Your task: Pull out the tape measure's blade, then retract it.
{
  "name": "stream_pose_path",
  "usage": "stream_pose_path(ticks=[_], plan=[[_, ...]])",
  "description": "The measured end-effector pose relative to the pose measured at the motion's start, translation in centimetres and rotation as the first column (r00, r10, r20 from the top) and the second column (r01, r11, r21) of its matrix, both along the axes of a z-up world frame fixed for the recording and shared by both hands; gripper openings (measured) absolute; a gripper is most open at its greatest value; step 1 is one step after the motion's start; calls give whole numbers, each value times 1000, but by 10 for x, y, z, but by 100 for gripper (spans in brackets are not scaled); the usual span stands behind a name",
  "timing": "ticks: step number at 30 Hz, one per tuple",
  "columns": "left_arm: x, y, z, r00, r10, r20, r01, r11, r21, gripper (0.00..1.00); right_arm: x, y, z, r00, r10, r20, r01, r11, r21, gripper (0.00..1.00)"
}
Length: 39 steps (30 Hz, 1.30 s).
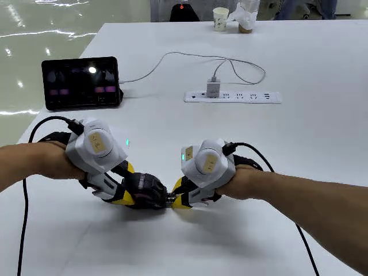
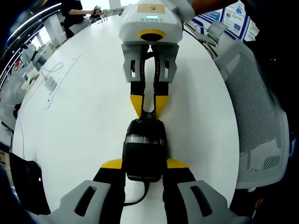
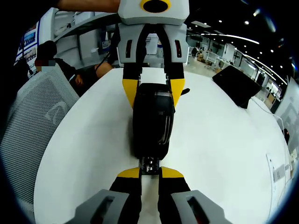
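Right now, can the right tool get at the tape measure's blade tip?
Looks like yes: the right tool is shut on the blade tip at the mouth of the tape measure, whose body the left tool clamps. Nothing on the white table lies between them.

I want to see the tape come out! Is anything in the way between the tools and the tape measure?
No, nothing visible is in the way. The left tool grips the tape measure by its body, and the right tool pinches the blade tip. The white table beside them looks bare for pulling.
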<state>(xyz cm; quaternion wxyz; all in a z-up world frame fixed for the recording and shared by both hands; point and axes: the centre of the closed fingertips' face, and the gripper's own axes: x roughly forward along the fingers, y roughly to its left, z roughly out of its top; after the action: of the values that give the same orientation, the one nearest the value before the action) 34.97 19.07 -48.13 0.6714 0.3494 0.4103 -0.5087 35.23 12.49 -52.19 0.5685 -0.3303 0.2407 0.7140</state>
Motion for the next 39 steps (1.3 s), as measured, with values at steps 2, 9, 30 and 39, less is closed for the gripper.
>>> stream_pose_path(ticks=[2, 9, 30, 39], plan=[[0, -1, 0, 1000, 1, -1, -1, 1000, 0, 24, 0, -2, 0, 1000, 1, 0, -1, 1000, -1, 9], [-3, -3, 1, 1000, 2, 0, -2, 1000, 1, 24, 1, -7, 0, 1000, 2, 3, -2, 1000, -6, 9], [-5, -6, 1, 1000, 1, -4, -1, 1000, 7, 24, 5, -30, 2, 1000, -3, 3, 3, 1000, -25, 9], [-6, -6, 1, 1000, 1, -7, -1, 1000, 9, 24, 6, -40, 3, 1000, -3, -1, 3, 1000, -29, 9]])
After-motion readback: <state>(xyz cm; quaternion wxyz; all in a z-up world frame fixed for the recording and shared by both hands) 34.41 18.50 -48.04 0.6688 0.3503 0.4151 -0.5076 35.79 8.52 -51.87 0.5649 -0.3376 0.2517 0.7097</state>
